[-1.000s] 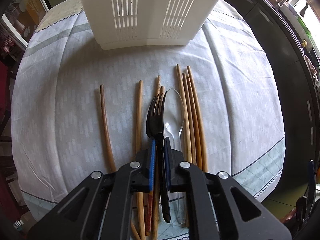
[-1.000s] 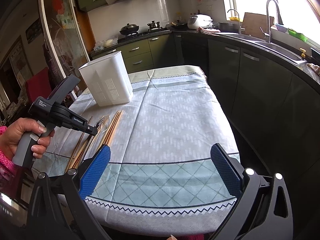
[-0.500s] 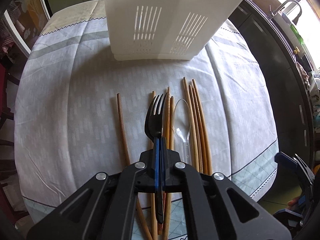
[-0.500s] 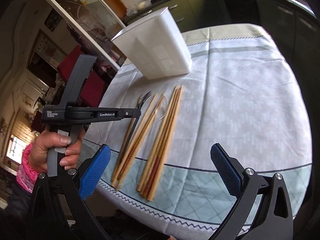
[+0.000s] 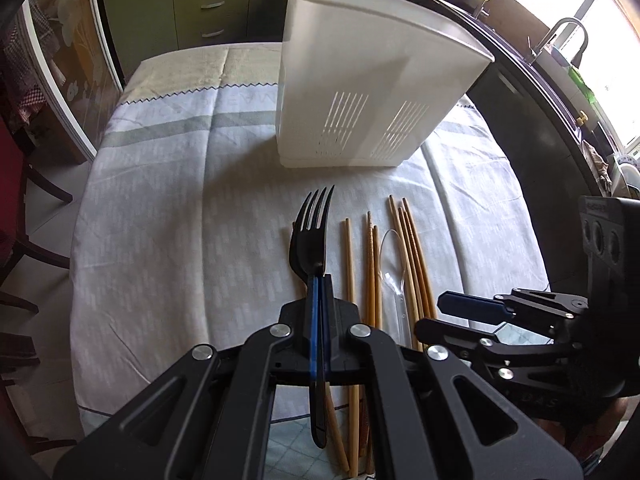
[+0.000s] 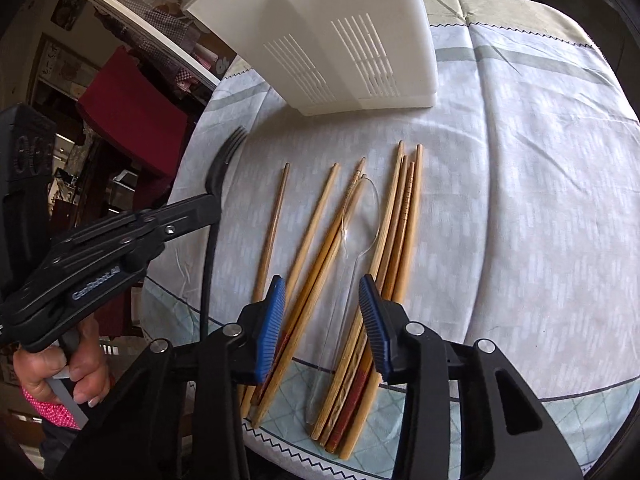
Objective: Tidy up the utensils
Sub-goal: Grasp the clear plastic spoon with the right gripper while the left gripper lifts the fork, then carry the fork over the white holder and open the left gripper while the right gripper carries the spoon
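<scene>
- my left gripper (image 5: 318,300) has its fingers clamped on the black fork (image 5: 313,232), held above the tabletop (image 5: 160,220), tines toward the white bin (image 5: 360,92).
- my right gripper (image 6: 323,320) hangs over the clear spoon (image 6: 356,216) among the chopsticks (image 6: 404,216); its fingers are closing, not yet touching it.

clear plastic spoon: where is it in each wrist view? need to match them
Left wrist: clear spoon lies right of centre among the chopsticks, right of the black fork.
Right wrist: clear spoon lies at centre, its handle running between the open jaws.
Shared landmark: white slotted utensil holder at the top.
</scene>
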